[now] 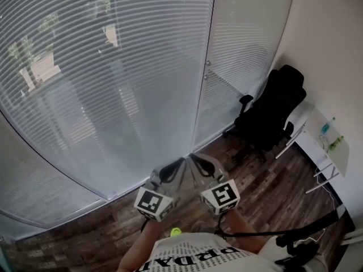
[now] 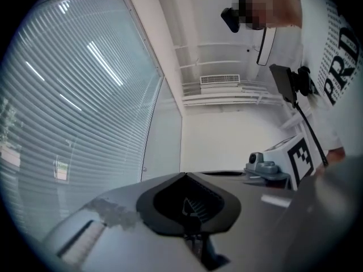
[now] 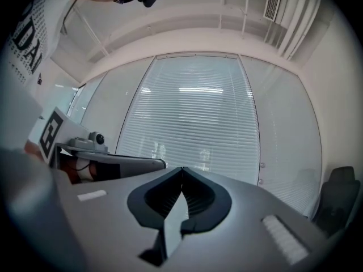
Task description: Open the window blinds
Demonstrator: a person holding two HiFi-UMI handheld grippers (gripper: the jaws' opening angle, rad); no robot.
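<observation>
**Both tongs shut and empty, blinds lying dead ahead**

The white horizontal-slat window blinds (image 1: 102, 67) are hanging fully down over the glass wall. They are filling the left and centre of the head view, and their slats are running level, side to side.

The left gripper (image 1: 178, 163) is pointing at them with its jaws pressed together on nothing, as its own view (image 2: 184, 175) shows. The right gripper (image 1: 195, 158) is riding just beside it, equally closed and empty (image 3: 181, 169).

Both tips are aiming near the foot of the pale vertical frame post (image 1: 204, 78), with the blinds ahead and above. Neither hand is looking clearly nearer. I cannot make out any wand or cord. A black office chair (image 1: 272, 112) is standing well off to the right.
</observation>
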